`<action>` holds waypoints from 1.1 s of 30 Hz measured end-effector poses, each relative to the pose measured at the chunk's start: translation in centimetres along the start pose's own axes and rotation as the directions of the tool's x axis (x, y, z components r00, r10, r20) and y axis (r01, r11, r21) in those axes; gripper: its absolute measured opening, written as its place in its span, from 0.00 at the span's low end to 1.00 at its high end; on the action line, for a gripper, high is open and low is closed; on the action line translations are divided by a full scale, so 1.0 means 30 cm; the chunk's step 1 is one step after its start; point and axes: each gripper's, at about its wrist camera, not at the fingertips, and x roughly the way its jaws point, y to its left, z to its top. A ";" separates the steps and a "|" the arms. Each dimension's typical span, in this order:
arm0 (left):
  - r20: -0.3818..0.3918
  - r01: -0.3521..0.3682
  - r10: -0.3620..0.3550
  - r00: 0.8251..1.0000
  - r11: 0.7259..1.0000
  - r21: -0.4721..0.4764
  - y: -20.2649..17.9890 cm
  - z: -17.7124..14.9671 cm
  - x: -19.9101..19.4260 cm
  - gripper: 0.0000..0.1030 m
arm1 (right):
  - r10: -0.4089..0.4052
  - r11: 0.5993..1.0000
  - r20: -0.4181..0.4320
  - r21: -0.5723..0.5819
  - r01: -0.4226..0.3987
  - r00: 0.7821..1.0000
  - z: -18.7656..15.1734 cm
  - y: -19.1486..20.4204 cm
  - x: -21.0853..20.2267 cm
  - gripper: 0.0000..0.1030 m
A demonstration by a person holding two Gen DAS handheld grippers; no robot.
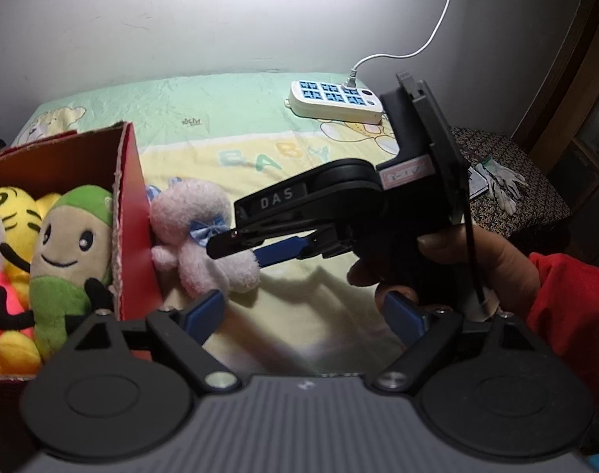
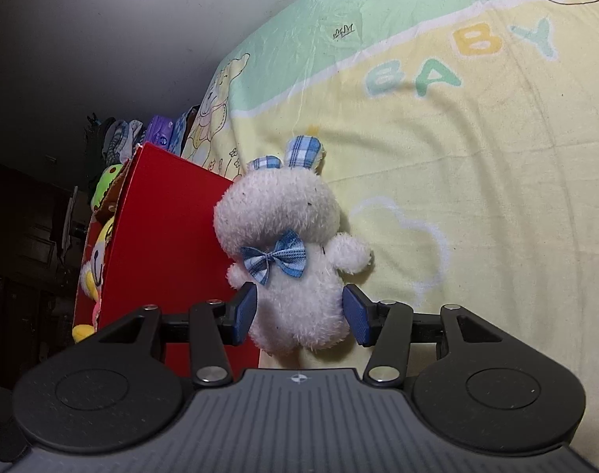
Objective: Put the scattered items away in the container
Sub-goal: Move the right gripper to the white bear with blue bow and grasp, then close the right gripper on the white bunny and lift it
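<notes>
Your right gripper point(image 2: 301, 315) straddles the white plush rabbit point(image 2: 295, 260) lying on the yellow blanket point(image 2: 477, 197) against the red box point(image 2: 169, 244), its blue pads spread either side of the body, just short of squeezing. Your left gripper point(image 1: 303, 311) hovers spread wide beside the box, where a green toy point(image 1: 69, 252) and a yellow tiger point(image 1: 10, 209) sit.
</notes>
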 end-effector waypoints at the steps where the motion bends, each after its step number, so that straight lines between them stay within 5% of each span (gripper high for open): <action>1: 0.000 -0.006 0.006 1.000 1.000 -0.010 0.001 0.000 -0.001 0.85 | 0.011 1.000 -0.009 0.008 -0.011 1.000 0.005 -0.010 0.010 0.50; 5: 0.008 -0.020 0.020 1.000 0.999 -0.041 -0.005 0.009 -0.002 0.85 | 0.046 0.999 -0.040 0.016 -0.046 0.998 0.009 -0.037 0.023 0.30; 13: -0.002 -0.009 0.009 1.000 0.997 -0.070 -0.037 0.024 0.014 0.87 | 0.084 0.996 0.011 0.024 -0.084 0.996 -0.022 -0.099 -0.118 0.24; 26: -0.098 0.054 -0.071 0.993 0.985 -0.162 -0.049 0.014 0.179 0.84 | -0.008 0.997 0.074 0.071 0.002 0.997 -0.190 -0.275 -0.402 0.30; 29: -0.108 0.081 -0.106 0.989 0.974 -0.212 -0.033 0.011 0.222 0.82 | 0.013 0.989 0.133 0.145 -0.033 0.991 -0.171 -0.318 -0.430 0.36; 33: -0.123 0.003 -0.027 0.992 0.983 -0.186 -0.040 0.002 0.280 0.82 | 0.072 0.976 0.172 0.192 -0.105 0.982 -0.130 -0.326 -0.416 0.47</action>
